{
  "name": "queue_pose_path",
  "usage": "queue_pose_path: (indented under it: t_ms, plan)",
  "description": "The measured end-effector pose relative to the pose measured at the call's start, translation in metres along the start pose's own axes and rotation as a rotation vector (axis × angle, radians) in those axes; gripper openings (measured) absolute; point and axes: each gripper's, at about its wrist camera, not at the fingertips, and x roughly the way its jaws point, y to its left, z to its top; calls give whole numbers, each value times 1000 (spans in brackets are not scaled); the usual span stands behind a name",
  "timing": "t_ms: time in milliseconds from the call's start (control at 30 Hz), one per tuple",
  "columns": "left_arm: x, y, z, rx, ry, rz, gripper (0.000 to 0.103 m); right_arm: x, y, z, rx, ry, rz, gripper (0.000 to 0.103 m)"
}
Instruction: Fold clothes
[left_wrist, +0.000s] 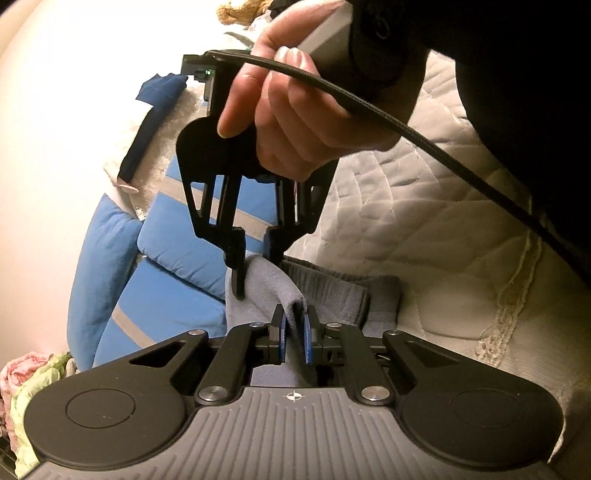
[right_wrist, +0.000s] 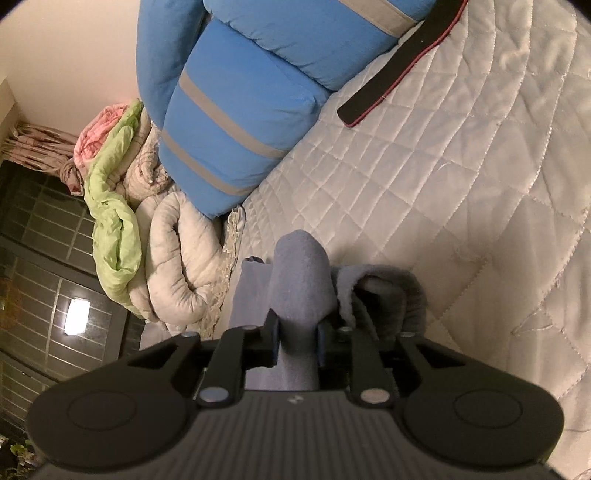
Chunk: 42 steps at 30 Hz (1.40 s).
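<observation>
A grey-blue fleece garment (left_wrist: 266, 291) with a dark grey ribbed band (left_wrist: 328, 291) lies bunched on the white quilted bed. My left gripper (left_wrist: 294, 338) is shut on a thin fold of it, the blue pads pinching the cloth. A hand (left_wrist: 288, 110) holds my right gripper (left_wrist: 255, 258) just above and beyond, its fingers on either side of the raised hump of the same garment. In the right wrist view the right gripper (right_wrist: 297, 341) has a thick roll of the fleece (right_wrist: 301, 266) squeezed between its pads, with the dark grey part (right_wrist: 402, 295) to the right.
Blue pillows with grey stripes (right_wrist: 240, 122) lean at the head of the bed. A black strap with a red edge (right_wrist: 388, 74) lies on the quilt (right_wrist: 443, 184). Rolled white, green and pink bedding (right_wrist: 122, 206) is piled at the left, beside a dark window (right_wrist: 44, 258). A black cable (left_wrist: 424, 140) hangs from the right gripper.
</observation>
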Motion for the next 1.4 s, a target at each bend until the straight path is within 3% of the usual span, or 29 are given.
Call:
queue_pose_path:
  t_ms: [100,133,200,267,333,433,600,733,833,933,967,1000,1033,1067,1200,1267,1300,1333,1400]
  plan:
    - [-4,1,-1,-6,-3,-8,8,-1,3,-1,-3,9,32,67]
    - [-6,1,-2,-5,-5,-10,8,-3,3,-1,-5,9,42,72]
    - [-8,1,-4,-3,-10,-13,8,-7,5,-2,-16,-19,31,71]
    - [-10,1,-4,-3,-15,-21,8,-7,5,-1,-14,-42,12,57]
    - [-11,1,-4,-4,-19,-28,8,-3,6,0,-28,-49,-24,26]
    - [-9,1,-5,-4,-20,-25,8,1,9,1,-67,-60,-41,19]
    - [-7,1,-5,-3,-18,-33,8,1,11,9,-59,-112,-46,19]
    - [-8,-5,-7,12,-21,-49,8,-3,6,19,-29,-155,-65,6]
    - [-7,-3,-7,-3,-24,-36,9,-3,4,19,-31,-165,-89,5]
    - [-7,-4,-5,-4,-31,-16,15,-14,10,17,-52,-258,-115,11]
    - [-7,-6,-4,3,-33,-22,21,-20,12,17,-59,-291,-119,14]
    - [-8,-7,-3,9,-36,-32,26,-24,13,16,-70,-305,-106,27]
    - [-10,-7,-3,10,-43,-42,38,-27,14,13,-89,-302,-69,37]
    - [-12,-6,-2,5,-52,-55,48,-30,16,11,-109,-296,-35,38]
    - [-30,5,1,-45,-87,-90,61,-23,37,-6,-291,-204,-33,37]
    - [-37,18,1,-89,-92,-101,66,-12,42,-13,-336,-162,-103,37]
    - [-39,26,0,-113,-89,-105,66,-7,43,-15,-352,-145,-141,43]
    - [-39,36,-1,-140,-83,-110,67,-2,41,-14,-346,-142,-182,35]
    - [-37,56,-4,-194,-65,-129,67,6,37,-10,-332,-155,-221,34]
